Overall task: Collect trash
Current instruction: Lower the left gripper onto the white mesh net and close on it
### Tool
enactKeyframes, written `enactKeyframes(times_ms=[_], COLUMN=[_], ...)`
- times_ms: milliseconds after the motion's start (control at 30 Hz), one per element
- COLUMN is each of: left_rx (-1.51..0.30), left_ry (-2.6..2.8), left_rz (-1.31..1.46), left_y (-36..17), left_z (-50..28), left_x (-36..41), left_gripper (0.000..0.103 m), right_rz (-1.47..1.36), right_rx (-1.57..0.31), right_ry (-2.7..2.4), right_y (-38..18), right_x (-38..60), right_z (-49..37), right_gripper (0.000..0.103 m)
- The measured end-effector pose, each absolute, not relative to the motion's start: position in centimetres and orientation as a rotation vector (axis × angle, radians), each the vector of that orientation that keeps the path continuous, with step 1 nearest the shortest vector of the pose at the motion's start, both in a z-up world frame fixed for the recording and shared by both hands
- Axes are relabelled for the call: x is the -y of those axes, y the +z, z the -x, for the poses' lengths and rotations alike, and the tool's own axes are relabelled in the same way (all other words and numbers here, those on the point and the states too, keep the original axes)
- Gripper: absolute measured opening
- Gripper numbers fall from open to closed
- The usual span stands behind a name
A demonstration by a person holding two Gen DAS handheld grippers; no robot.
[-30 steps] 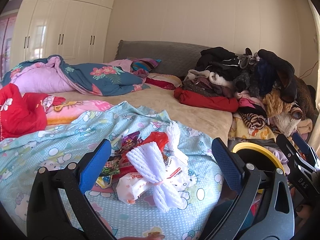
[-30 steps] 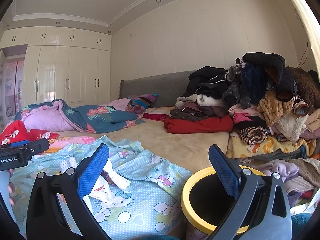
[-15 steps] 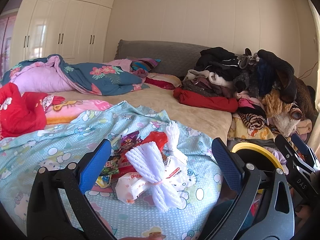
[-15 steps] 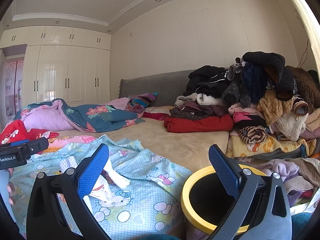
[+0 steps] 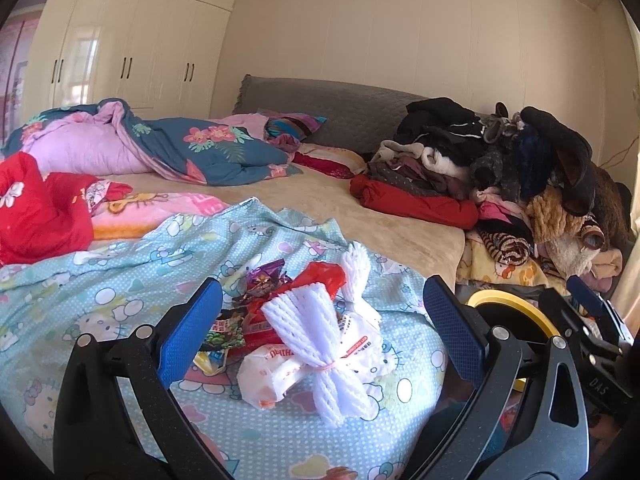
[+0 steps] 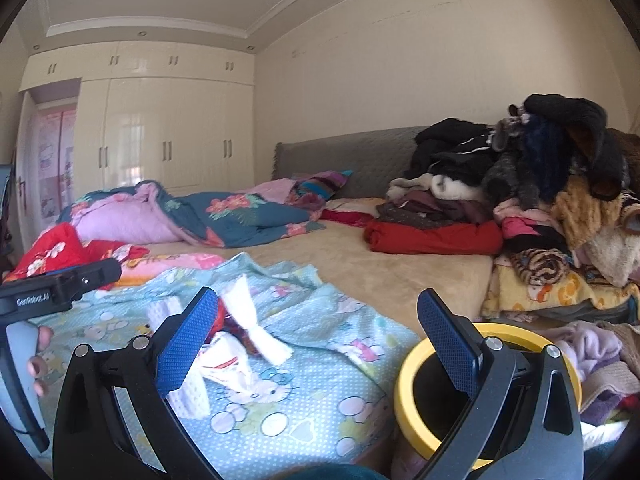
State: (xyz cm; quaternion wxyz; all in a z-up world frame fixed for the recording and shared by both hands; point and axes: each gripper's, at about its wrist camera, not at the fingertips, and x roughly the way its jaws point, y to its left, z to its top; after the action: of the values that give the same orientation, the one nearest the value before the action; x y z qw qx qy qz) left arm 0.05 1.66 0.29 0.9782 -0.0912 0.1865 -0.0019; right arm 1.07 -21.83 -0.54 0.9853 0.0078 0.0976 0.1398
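1. You are in a bedroom with cream wardrobes; the bed carries a heap of clothes on its right side and a light-blue cartoon-print sheet at the near end.
2. The trash lies in one cluster on that sheet: a white foam net tied at its middle, a white printed wrapper under it, a red wrapper behind, and small colourful wrappers to the left.
3. Your left tool is spread wide and holds nothing. The cluster sits between its two blue pads in the view, just ahead of them, not touching.
4. Your right tool is also wide apart and empty. It hovers with its right finger over the yellow-rimmed bin, which stands just beside the bed edge; the trash is off to its left.
5. By my reading nothing is collected yet, and the first pick is in hand.
6. Next, ease the left tool forward and down over the foam net's tied waist, then close on it. The net is light and springy, so pinch firmly, and avoid catching the sheet.
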Motion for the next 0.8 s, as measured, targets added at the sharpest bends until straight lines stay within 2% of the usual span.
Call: enactKeyframes(times_ms=[533,800], left_rx=[-0.368,-0.430], left_ry=[0.021,-0.042], left_rz=[0.294,0.307], left_y=[-0.6,-1.8], left_z=[-0.9,-3.7], left_x=[-8.6,-10.7], left_gripper=[0.092,0.092], right_rz=[0.028,0.027], right_rx=[-0.327,-0.423], right_ry=[0.502,0.527], right_y=[-0.6,-1.8], right_x=[15.2,14.4], right_z=[-6.2,-10.9], right_gripper=[0.097,0.097])
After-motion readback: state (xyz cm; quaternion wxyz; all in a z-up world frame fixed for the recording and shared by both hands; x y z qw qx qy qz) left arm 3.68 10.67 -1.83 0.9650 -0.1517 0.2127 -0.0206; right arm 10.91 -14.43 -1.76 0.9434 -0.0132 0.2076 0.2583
